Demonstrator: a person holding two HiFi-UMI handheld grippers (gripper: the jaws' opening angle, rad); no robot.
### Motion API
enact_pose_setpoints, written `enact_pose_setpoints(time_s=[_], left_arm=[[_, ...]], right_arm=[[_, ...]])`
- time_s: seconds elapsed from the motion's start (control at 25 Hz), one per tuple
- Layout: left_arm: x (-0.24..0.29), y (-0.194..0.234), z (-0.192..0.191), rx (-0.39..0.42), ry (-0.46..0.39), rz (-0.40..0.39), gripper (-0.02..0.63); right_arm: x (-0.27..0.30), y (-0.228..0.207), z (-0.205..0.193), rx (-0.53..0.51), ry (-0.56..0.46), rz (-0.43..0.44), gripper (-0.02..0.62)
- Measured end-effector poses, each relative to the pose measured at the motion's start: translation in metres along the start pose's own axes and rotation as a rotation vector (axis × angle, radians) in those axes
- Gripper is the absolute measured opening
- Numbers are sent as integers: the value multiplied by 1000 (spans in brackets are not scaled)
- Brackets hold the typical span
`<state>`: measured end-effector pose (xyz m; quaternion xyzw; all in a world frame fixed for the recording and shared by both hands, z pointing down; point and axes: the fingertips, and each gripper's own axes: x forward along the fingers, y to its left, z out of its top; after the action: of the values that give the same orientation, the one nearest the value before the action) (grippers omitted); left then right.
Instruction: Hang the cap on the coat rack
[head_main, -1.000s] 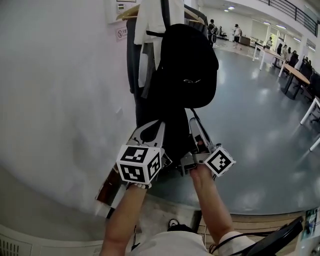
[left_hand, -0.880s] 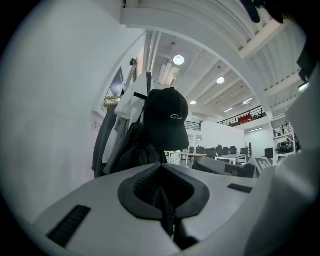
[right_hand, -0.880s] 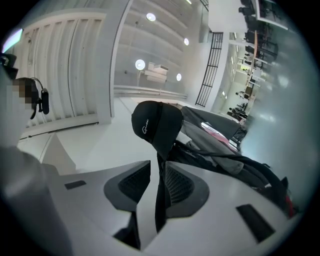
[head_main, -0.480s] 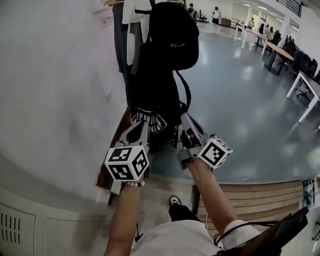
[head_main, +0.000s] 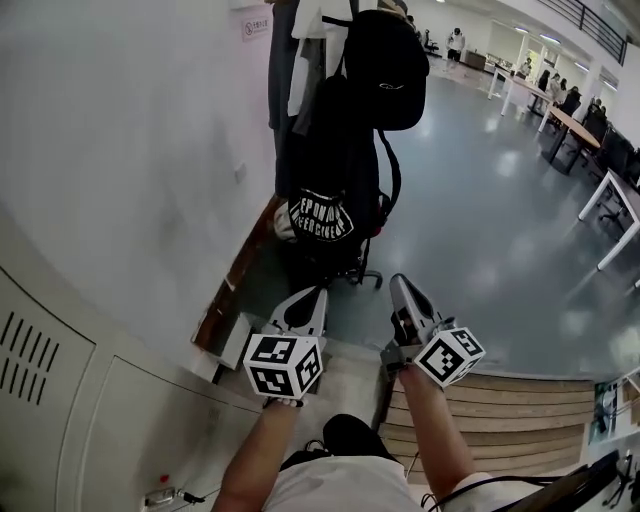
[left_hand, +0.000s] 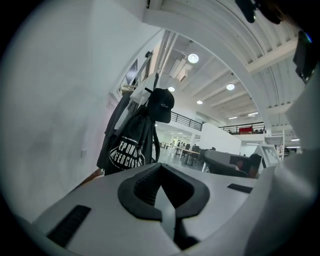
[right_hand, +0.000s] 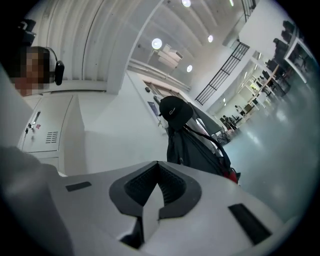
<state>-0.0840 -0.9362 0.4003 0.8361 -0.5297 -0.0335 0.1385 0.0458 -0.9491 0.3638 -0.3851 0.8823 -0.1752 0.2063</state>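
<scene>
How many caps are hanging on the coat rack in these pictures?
1. The black cap hangs at the top, above the black bag with white print. Another might be hidden behind the hanging clothes.

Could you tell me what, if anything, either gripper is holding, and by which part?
Nothing: the left gripper and right gripper are both shut and empty; the black fabric cap hangs clear of them.
</scene>
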Motion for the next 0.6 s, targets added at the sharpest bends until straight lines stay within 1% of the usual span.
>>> enact_pose_setpoints(time_s=[0.12, 0.24, 0.36, 0.6], left_arm=[[-8, -9, -13, -6, 14, 0, 3], [-13, -14, -23, -14, 26, -5, 3], [-19, -18, -37, -17, 60, 9, 3], [-19, -57, -59, 2, 118, 6, 3]], right_arm=[[-22, 2, -8, -47, 32, -23, 3], [-40, -1, -18, -91, 72, -67, 3], [-62, -2, -32, -124, 119, -98, 3], [-107, -8, -40, -97, 179, -123, 2]])
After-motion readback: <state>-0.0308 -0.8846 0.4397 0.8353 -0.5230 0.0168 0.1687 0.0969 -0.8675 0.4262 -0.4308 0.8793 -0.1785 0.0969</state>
